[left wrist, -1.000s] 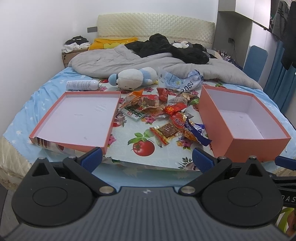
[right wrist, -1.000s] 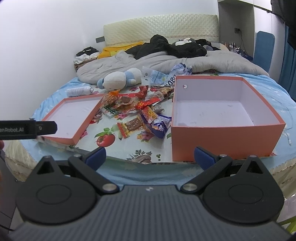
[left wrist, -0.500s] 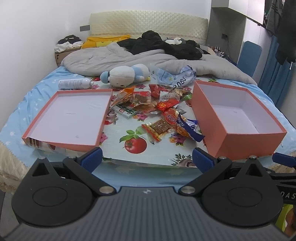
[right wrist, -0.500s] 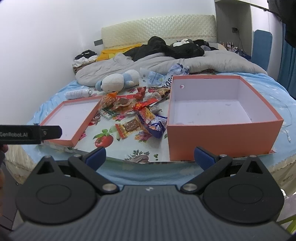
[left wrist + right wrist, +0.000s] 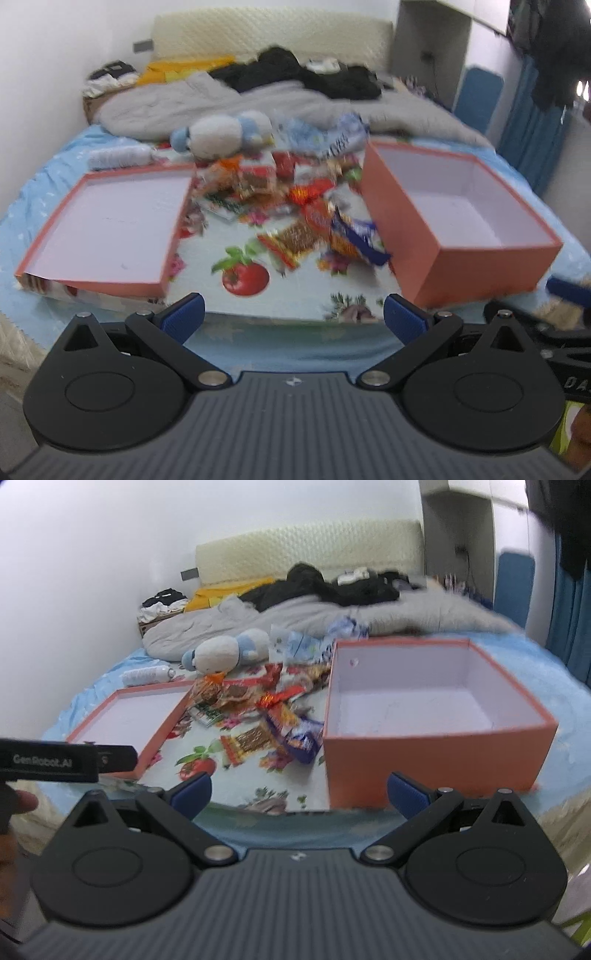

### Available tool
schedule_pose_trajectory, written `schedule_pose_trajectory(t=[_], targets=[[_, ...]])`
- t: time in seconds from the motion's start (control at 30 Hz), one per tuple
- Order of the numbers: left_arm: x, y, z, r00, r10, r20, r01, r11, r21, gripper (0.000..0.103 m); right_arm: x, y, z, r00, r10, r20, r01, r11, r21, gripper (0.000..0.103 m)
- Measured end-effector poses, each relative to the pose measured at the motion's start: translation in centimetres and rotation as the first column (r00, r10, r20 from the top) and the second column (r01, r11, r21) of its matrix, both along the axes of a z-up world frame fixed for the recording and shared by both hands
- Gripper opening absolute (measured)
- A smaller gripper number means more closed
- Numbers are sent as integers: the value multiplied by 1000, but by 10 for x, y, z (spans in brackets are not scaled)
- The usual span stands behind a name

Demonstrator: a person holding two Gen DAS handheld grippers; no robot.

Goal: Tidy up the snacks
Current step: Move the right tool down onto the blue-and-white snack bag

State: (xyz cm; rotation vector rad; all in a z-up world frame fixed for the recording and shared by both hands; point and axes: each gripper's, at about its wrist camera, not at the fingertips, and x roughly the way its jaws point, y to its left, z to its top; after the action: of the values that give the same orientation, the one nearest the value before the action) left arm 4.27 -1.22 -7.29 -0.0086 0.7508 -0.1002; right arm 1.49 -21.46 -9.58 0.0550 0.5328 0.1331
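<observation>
A heap of snack packets (image 5: 295,206) lies on a fruit-print cloth (image 5: 280,295) on the bed, between a shallow orange lid (image 5: 99,284) on the left and a deep, empty orange box (image 5: 480,269) on the right. The same heap (image 5: 266,716), lid (image 5: 162,734) and box (image 5: 424,760) show in the right wrist view. My left gripper (image 5: 293,319) is open and empty, short of the bed's front edge. My right gripper (image 5: 299,794) is open and empty, in front of the box's near wall. Both views are blurred.
A plush toy (image 5: 225,133), a white bottle (image 5: 118,157) and a crumpled blue bag (image 5: 332,136) lie behind the snacks. A grey duvet (image 5: 258,103) and dark clothes cover the far half of the bed. A blue chair (image 5: 476,96) stands at the right wall.
Both grippers have moved a little, so the bed and boxes shift slightly in view and now blur. Jaws stay open. Nothing on the bed has been touched.
</observation>
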Motion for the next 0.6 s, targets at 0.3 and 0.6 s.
schedule_pose_trajectory(t=[0.3,0.6], targets=[[29,7,-22,998,-50,-27,48,995,-86,103,13,-6,-10,1000,-5,9,5,999,47,83],[57,6,-40,995,-91,-35,86,990,-114,103,31,1,-26,998,-25,64,21,997,68,77]])
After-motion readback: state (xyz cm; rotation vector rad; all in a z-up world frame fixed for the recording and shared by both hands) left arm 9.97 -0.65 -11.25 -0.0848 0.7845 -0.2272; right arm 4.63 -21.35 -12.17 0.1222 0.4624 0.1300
